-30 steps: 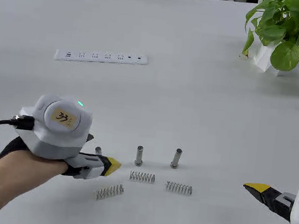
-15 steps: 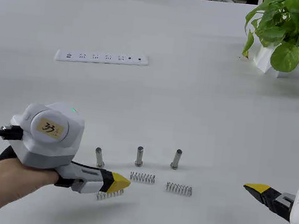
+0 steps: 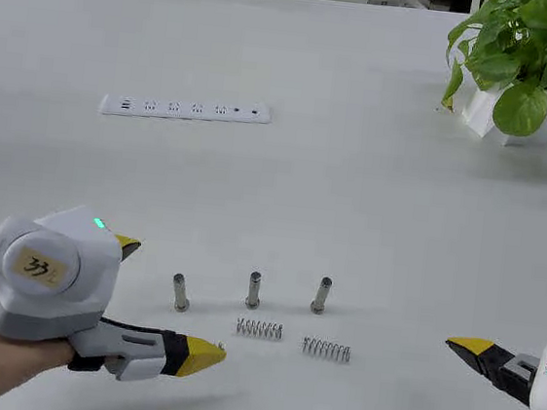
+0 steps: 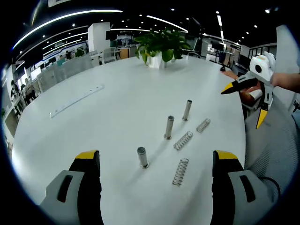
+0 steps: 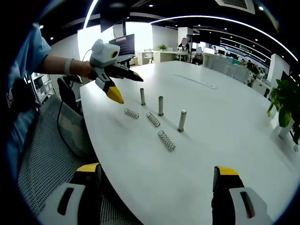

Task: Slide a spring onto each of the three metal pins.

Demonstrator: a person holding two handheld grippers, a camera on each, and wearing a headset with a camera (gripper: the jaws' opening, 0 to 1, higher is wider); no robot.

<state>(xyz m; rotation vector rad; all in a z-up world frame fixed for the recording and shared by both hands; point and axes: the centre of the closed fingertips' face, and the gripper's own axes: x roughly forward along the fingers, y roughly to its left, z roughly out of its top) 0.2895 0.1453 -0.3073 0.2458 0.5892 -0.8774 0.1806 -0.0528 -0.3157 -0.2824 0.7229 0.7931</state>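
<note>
Three short metal pins stand upright in a row on the white table: left pin (image 3: 180, 291), middle pin (image 3: 254, 289), right pin (image 3: 321, 294). Two springs (image 3: 259, 329) (image 3: 326, 349) lie flat just in front of them. A third spring (image 4: 180, 171) lies nearest me, beside the left pin (image 4: 142, 157); the head view hides it behind a jaw. My left gripper (image 3: 166, 299) is open, jaws spread wide on either side of the left pin and not touching it. My right gripper (image 3: 474, 348) hovers open at the lower right, well away from the parts, holding nothing (image 5: 158, 169).
A white power strip (image 3: 186, 108) lies farther back on the left. A potted plant (image 3: 529, 56) stands at the back right corner. The table edge (image 5: 117, 168) runs close under the right gripper, with a chair (image 5: 70, 96) beyond it.
My left gripper has dropped back toward me and to the left, and both its jaws now show spread apart. Its lower jaw now covers the nearest spring. The right gripper has stayed put.
</note>
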